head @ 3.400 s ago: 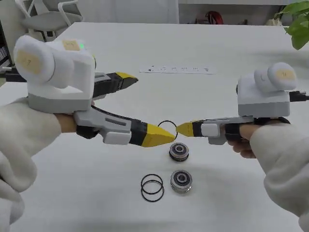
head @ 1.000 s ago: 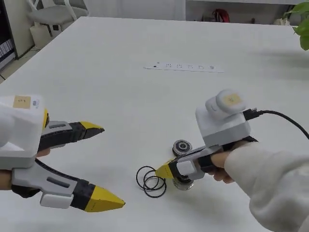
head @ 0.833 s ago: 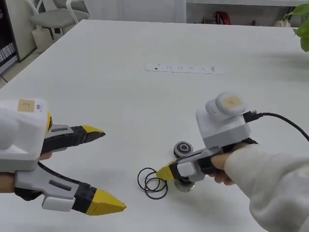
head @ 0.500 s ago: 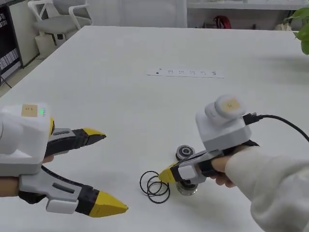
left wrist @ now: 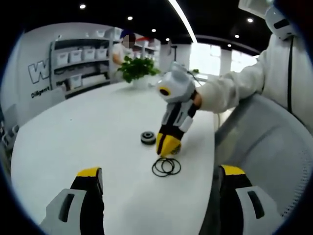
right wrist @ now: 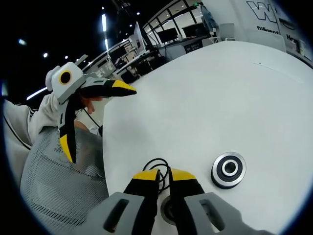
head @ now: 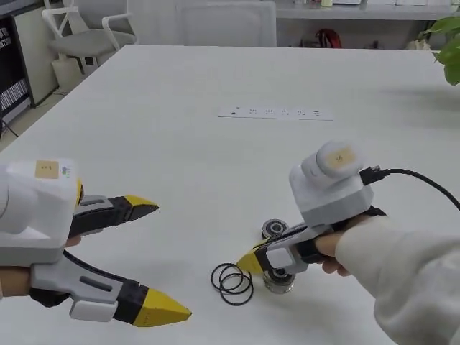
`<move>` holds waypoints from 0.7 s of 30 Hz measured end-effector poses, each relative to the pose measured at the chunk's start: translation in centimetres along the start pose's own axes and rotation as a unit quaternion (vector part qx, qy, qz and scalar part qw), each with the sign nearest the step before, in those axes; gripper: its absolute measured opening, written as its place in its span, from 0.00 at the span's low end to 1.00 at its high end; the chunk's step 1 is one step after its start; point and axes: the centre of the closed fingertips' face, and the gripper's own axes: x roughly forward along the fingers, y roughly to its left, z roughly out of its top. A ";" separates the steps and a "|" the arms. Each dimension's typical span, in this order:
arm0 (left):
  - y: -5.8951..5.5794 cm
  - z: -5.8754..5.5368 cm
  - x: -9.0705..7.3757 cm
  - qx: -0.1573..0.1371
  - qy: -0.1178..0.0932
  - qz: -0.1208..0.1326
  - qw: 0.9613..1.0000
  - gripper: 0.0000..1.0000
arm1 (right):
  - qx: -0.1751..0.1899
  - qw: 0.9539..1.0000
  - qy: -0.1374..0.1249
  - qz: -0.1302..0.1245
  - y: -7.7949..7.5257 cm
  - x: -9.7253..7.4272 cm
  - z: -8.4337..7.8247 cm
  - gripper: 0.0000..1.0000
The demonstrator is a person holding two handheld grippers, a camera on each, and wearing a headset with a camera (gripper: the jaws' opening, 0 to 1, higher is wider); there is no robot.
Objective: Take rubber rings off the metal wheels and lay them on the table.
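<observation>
Near the front of the white counter [head: 215, 158], the R gripper [head: 244, 264] sits low w/ its yellow tips right by a small heap of black rubber rings [head: 231, 279]. The rings lie flat & overlapping on the counter. Its jaws are drawn close, w/ only a slim gap btwn the tips in the right gripper view; can't tell if they nip a ring. Two metal wheels: the far wheel [head: 274, 228] lies flat just beyond the gripper. The near wheel [head: 280, 282] is partly hidden under the gripper's body, just R of the rings. The L gripper [head: 173, 261] is held off to the L, well apart from the rings, jaws spread wide. A power strip [head: 277, 113] lies farther back on the counter, w/ a plant [head: 449, 43] at the far R edge.
</observation>
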 end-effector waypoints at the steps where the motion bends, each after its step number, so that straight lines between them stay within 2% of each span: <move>1: 0.0 0.0 0.0 0.000 0.000 0.001 1.000 1.00 | -0.001 1.000 -0.004 -0.002 -0.2 -0.2 0.2 0.05; 10: 0.1 -0.1 0.0 -0.003 0.001 0.001 1.000 1.00 | -0.003 0.999 -0.030 -0.018 -1.1 -1.5 1.5 0.08; 21: -0.1 0.1 0.1 -0.006 -0.001 -0.002 1.000 1.00 | 0.009 0.996 -0.074 -0.040 -2.7 -3.6 3.0 0.11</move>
